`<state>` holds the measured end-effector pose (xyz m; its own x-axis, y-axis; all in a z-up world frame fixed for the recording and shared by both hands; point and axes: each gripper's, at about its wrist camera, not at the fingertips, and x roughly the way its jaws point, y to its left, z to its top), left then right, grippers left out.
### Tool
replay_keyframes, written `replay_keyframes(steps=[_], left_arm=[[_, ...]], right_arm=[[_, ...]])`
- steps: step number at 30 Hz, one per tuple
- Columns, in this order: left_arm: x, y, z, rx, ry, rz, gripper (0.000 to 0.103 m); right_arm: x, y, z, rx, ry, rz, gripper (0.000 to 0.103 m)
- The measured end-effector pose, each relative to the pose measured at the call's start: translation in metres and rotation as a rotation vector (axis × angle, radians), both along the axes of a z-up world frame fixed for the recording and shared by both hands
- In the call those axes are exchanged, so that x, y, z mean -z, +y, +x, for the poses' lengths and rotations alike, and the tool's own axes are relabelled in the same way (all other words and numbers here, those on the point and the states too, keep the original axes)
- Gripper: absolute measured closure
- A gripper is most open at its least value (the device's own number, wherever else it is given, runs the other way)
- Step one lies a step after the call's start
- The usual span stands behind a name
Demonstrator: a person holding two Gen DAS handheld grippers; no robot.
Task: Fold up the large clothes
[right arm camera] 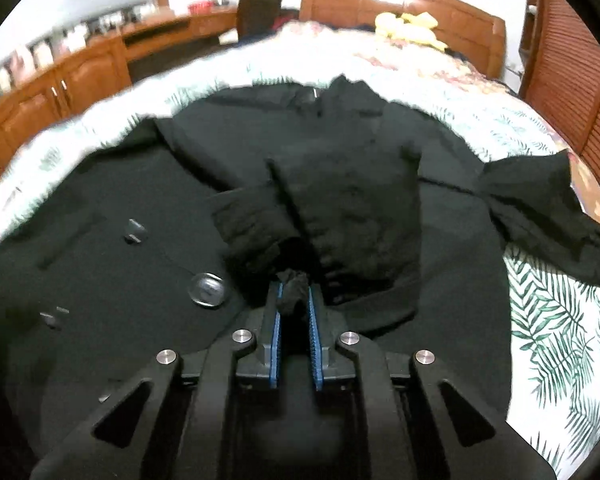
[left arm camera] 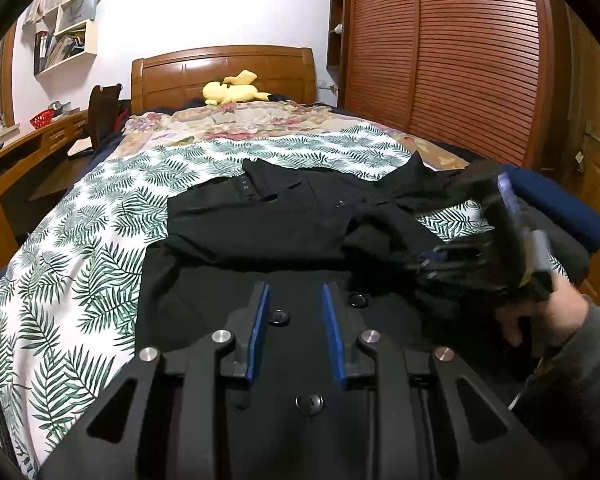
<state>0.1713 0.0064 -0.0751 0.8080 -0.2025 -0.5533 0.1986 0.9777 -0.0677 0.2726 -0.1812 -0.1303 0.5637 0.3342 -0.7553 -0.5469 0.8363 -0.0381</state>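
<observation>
One sleeve already lies across the black coat spread on the bed. Right gripper pinches a cuff; left gripper hovers slightly parted, empty. Most folding remains.

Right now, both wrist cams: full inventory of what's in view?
black coat: one, black with dark buttons, spread on the bed, one sleeve folded across its front
leaf-print cover: one, white and green, under the coat
floral blanket: one, pink and beige, beyond the leaf print
plush toy: one, yellow, at the headboard
headboard: one, brown wood, far end of the bed
wardrobe: one, brown slatted doors, right of the bed
wall shelf: one, white, upper left wall
desk: one, brown wood, left of the bed
left tool: open over the coat's buttons
right tool: shut on bunched coat fabric
hand: one, grey sleeve, holding the right tool
</observation>
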Motion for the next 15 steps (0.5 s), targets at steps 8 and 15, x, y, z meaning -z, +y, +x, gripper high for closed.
replay_keyframes(steps=[8, 15], left_arm=[[-0.009, 0.004, -0.005, 0.000, -0.028, -0.022, 0.078], [-0.013, 0.002, -0.006, 0.001, -0.037, -0.019, 0.078]], right_arm=[[-0.062, -0.024, -0.070, -0.022, -0.074, 0.196, 0.094], [-0.077, -0.028, -0.112, -0.046, -0.052, 0.273, 0.095]])
